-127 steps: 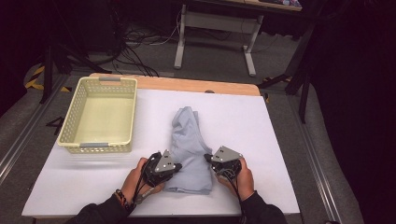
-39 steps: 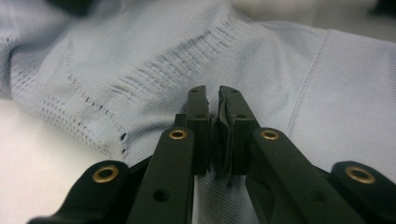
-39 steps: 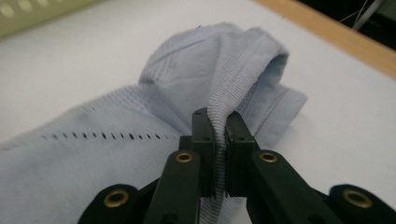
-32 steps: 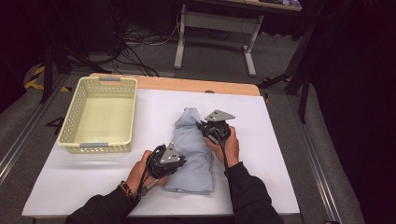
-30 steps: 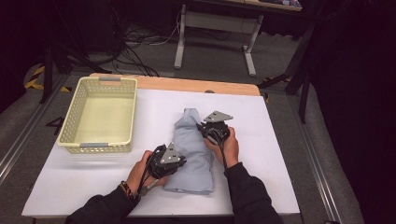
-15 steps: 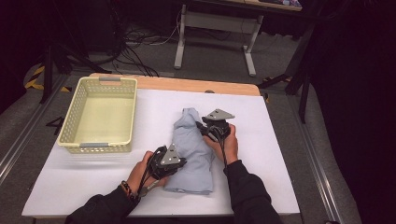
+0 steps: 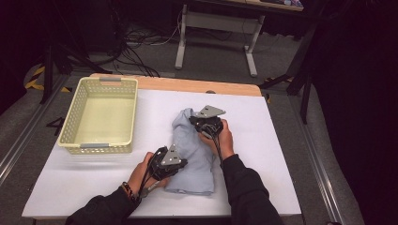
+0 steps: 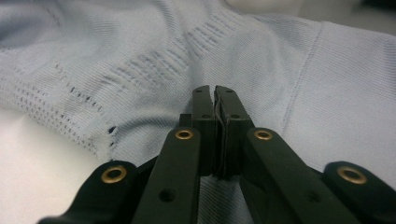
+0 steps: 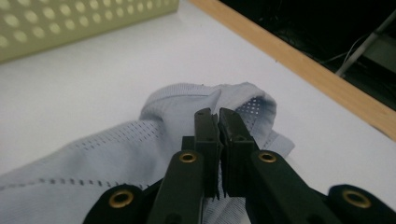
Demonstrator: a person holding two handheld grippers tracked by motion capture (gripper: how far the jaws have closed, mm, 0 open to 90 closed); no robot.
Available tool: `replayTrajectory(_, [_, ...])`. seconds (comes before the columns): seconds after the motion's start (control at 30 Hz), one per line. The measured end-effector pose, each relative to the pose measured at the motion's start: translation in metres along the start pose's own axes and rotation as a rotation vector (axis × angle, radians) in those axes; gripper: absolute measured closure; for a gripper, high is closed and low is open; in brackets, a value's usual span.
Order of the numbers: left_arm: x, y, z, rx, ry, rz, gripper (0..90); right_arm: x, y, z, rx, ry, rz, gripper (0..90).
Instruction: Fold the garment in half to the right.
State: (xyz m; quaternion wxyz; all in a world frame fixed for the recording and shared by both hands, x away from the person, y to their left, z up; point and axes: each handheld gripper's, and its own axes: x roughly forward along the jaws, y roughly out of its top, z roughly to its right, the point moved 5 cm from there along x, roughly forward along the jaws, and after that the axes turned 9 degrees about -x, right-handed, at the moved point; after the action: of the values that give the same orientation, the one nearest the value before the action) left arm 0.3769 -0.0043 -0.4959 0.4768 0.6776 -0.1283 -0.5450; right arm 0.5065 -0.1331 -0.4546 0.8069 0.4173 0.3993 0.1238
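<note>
While both tools pinch it, the pale blue knit garment (image 7: 193,152) lies folded, perforated rows showing

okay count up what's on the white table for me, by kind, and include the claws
Light blue garment: 1
Pale yellow perforated basket: 1
Claws: 2, the left claw and the right claw, each with jaws closed over the garment
Total: 4

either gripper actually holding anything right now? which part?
Both grip the light blue garment. The left gripper pinches a fold at its near left side; the right gripper pinches the bunched far end. Both sets of jaws are shut on fabric.
</note>
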Motion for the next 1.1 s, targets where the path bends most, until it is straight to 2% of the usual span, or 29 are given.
replayTrajectory(0.1, [0.0, 0.0, 0.0, 0.002, 0.002, -0.003, 87.5, 0.01, -0.006, 0.002, 0.004, -0.004, -0.048, 86.8])
replayTrajectory(0.2, [0.0, 0.0, 0.0, 0.001, 0.002, -0.004, 87.7, 0.017, -0.013, 0.006, 0.01, -0.029, -0.097, 86.8])
replayTrajectory(0.3, [0.0, 0.0, 0.0, 0.003, 0.003, -0.002, 87.7, 0.02, -0.019, 0.01, 0.029, -0.048, -0.122, 86.8])
replayTrajectory(0.4, [0.0, 0.0, 0.0, 0.002, 0.004, -0.002, 87.7, 0.019, -0.022, 0.013, 0.055, -0.057, -0.124, 86.7])
replayTrajectory(0.53, [0.0, 0.0, 0.001, 0.005, 0.005, -0.004, 87.7, 0.013, -0.022, 0.017, 0.083, -0.078, -0.108, 83.3])
replayTrajectory(0.63, [0.0, 0.0, 0.001, 0.007, 0.003, -0.006, 87.8, 0.006, -0.018, 0.018, 0.108, -0.086, -0.075, 80.7])
replayTrajectory(0.77, [0.0, 0.0, 0.002, 0.013, 0.01, -0.008, 88.1, -0.006, -0.007, 0.018, 0.102, -0.106, -0.019, 82.2])
replayTrajectory(0.9, [0.0, 0.0, 0.003, 0.021, 0.016, -0.012, 88.8, -0.019, 0.005, 0.02, 0.145, -0.129, 0.051, 86.2])
replayTrajectory(0.97, [0.0, 0.0, 0.003, 0.021, 0.017, -0.01, 88.9, -0.021, 0.008, 0.02, 0.139, -0.128, 0.059, 87.7])
replayTrajectory(1.1, [0.0, 0.0, 0.003, 0.021, 0.017, -0.01, 88.9, -0.019, 0.013, 0.008, 0.086, -0.058, 0.052, 89.7])
